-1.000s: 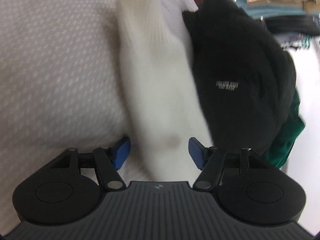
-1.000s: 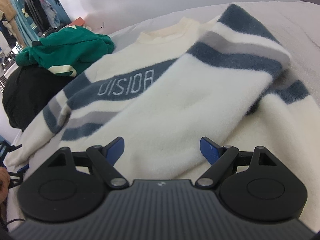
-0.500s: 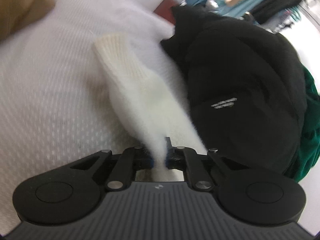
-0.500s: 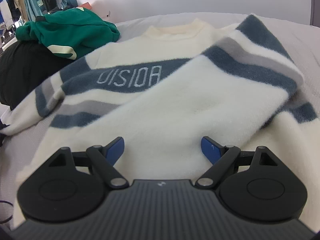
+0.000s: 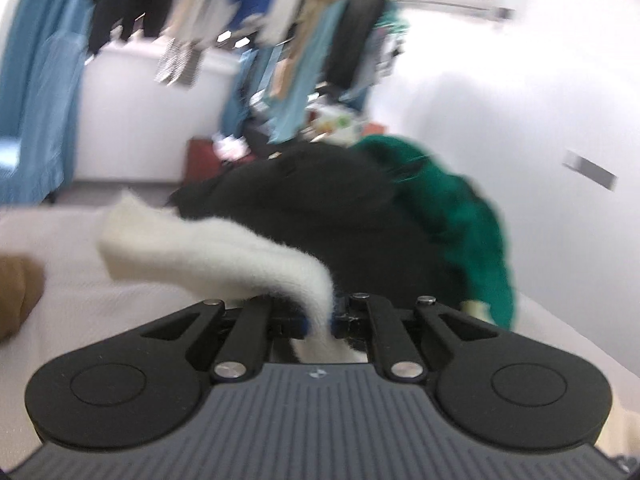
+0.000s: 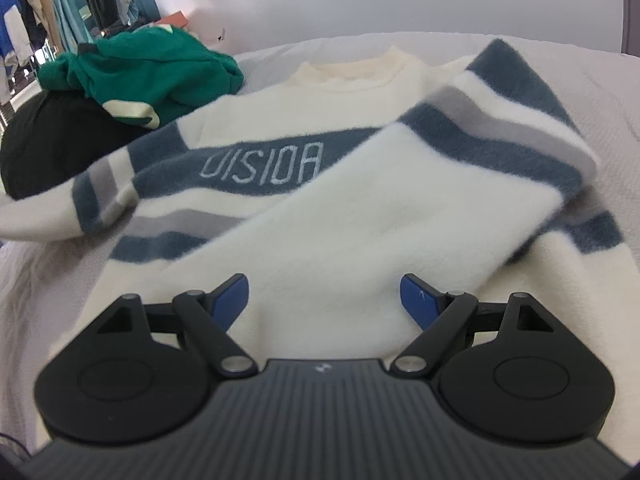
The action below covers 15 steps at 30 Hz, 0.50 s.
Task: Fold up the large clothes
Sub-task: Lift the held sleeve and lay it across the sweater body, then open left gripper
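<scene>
Left gripper [image 5: 319, 322] is clamped on the fuzzy cream sleeve [image 5: 208, 254], lifted clear for folding inward. Right gripper [image 6: 324, 300] stands open over the striped cream-and-blue fleece sweater [image 6: 340, 216], spread on the white bed [image 6: 600, 80]; the other sleeve already lies folded across. Beyond, a black and green clothes pile [image 6: 100, 96] waits.

Sweater [image 6: 320, 216]: cream, with blue and grey stripes and pale lettering on a blue chest band; lies flat on the white bedcover [image 6: 580, 72], collar at the far end.
Right-hand sleeve [image 6: 400, 200]: folded slantwise across the chest.
Right gripper [image 6: 325, 300]: blue-tipped fingers spread wide over the sleeve's cream end, nothing pinched.
Green garment [image 6: 152, 72]: bunched at far left, on a black garment [image 6: 48, 140].
Background: hanging clothes [image 6: 60, 0], plain wall.
</scene>
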{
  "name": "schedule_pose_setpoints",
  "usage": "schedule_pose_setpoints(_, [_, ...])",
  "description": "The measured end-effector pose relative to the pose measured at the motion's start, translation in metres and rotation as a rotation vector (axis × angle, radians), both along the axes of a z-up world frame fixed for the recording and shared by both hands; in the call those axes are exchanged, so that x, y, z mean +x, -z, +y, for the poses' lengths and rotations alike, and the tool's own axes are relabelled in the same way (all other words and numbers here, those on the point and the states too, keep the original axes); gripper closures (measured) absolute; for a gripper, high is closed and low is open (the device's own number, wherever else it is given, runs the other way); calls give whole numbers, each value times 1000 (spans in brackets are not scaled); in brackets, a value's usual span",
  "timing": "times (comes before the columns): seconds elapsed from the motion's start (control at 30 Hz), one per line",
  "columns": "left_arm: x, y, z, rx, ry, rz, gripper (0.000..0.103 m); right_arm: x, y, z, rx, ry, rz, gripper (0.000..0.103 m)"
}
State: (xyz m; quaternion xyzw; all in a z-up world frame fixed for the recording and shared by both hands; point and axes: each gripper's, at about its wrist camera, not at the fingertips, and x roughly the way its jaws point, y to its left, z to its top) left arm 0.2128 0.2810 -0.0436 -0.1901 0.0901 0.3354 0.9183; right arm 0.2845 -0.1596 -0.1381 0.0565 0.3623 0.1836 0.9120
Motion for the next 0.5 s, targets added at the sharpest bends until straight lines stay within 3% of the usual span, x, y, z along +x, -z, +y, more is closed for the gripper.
schedule_pose_setpoints(0.27, [41, -55, -126, 160, 283, -67, 93, -8, -22, -37, 128, 65, -26, 19])
schedule_pose_setpoints(0.43, [81, -57, -220, 219, 508, -59, 93, -8, -29, -67, 207, 125, -24, 19])
schedule_pose_setpoints(0.5, [100, -47, -255, 207, 590, -40, 93, -7, -31, -80, 231, 156, -31, 19])
